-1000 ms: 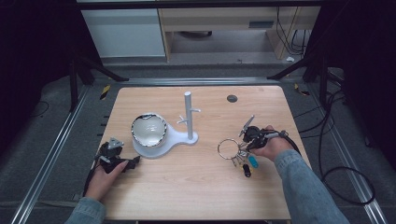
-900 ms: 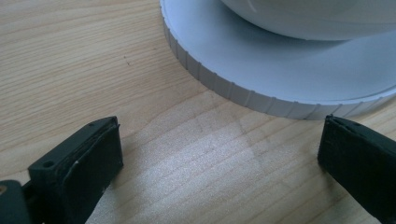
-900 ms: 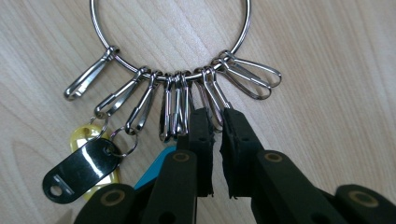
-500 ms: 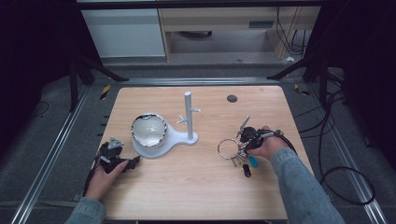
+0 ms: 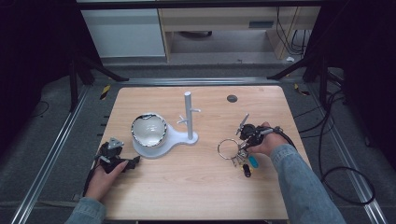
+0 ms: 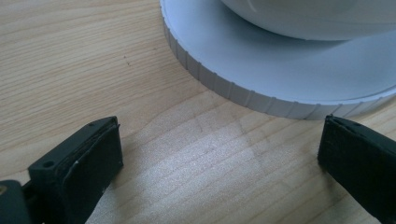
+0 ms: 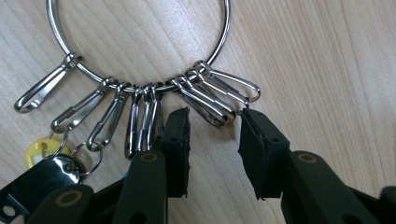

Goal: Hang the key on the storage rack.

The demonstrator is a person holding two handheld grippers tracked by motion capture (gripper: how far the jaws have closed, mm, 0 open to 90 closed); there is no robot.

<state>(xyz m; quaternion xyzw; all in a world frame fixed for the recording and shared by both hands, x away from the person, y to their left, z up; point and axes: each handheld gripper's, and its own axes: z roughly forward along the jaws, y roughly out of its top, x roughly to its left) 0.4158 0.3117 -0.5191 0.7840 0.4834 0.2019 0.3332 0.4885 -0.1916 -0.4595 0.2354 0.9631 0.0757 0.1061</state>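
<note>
The right gripper (image 7: 212, 140) is inching closer to the key ring (image 5: 229, 149) lying right of the white stand (image 5: 188, 122), jaws parted around its clips, suggesting a pickup, while the left gripper (image 6: 219, 154) is resting open.

Right gripper (image 7: 212, 135) seemingly nearer key ring (image 7: 140, 46)
</note>
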